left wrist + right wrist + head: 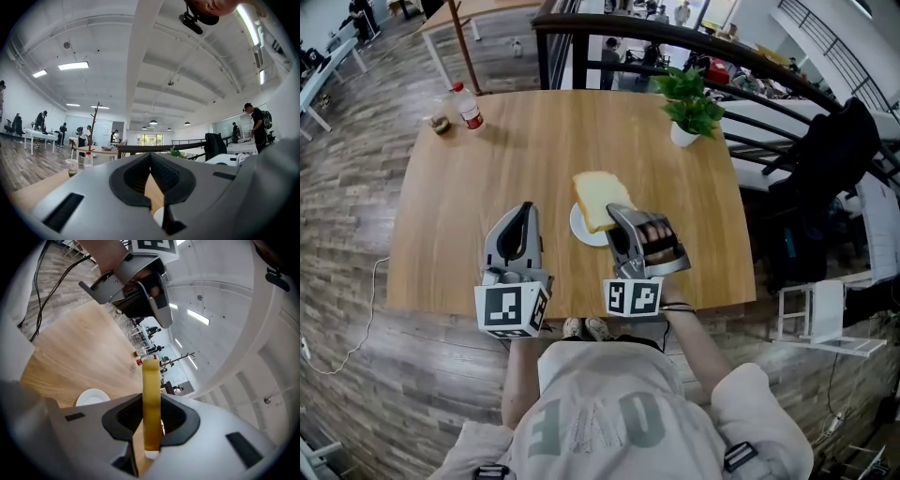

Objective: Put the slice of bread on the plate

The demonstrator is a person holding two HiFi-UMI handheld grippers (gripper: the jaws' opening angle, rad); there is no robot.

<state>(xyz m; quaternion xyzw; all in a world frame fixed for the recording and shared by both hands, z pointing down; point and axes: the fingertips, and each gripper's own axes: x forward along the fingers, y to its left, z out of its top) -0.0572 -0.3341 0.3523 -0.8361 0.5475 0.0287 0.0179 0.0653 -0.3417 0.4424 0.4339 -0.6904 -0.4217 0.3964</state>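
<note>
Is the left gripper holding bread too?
No, the left gripper has nothing between its jaws; only the right gripper pinches the slice of bread.

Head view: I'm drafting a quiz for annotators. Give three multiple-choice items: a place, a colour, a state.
1. Where is the potted plant? A. the table's far right corner B. the table's near left edge C. the floor
2. What colour is the plate? A. blue B. white C. black
3. The bread slice is: A. flat on the table B. on the floor C. held by the right gripper
Answers: 1 A: it stands at the far right corner. 2 B: its rim shows white. 3 C: the jaws clamp it in the right gripper view.
</note>
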